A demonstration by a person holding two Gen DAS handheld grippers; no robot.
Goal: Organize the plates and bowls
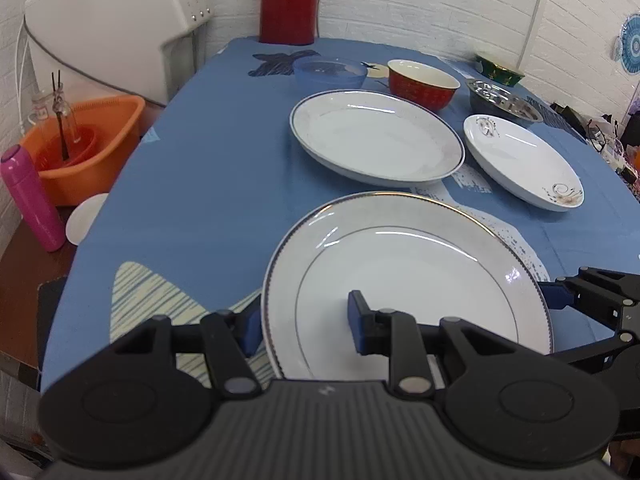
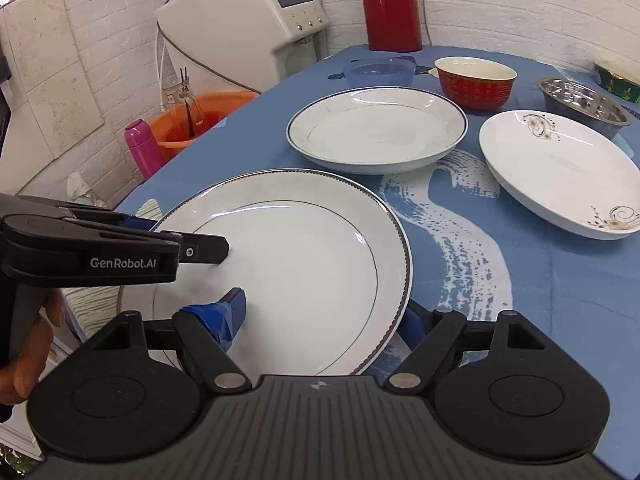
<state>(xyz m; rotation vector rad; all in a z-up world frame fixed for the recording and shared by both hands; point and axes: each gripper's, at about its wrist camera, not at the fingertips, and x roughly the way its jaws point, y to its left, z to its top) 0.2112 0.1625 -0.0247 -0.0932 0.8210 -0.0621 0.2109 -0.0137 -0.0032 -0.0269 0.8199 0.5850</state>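
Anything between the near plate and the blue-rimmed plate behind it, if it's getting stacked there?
Nothing visible. Both grippers, left and right, straddle the near plate's rim, and only bare tablecloth lies between it and the blue-rimmed plate, which is empty.

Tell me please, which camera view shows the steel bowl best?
The right wrist view: the steel bowl appears larger there, with its open inside visible behind the flower-pattern plate. In the left wrist view it is smaller and farther.
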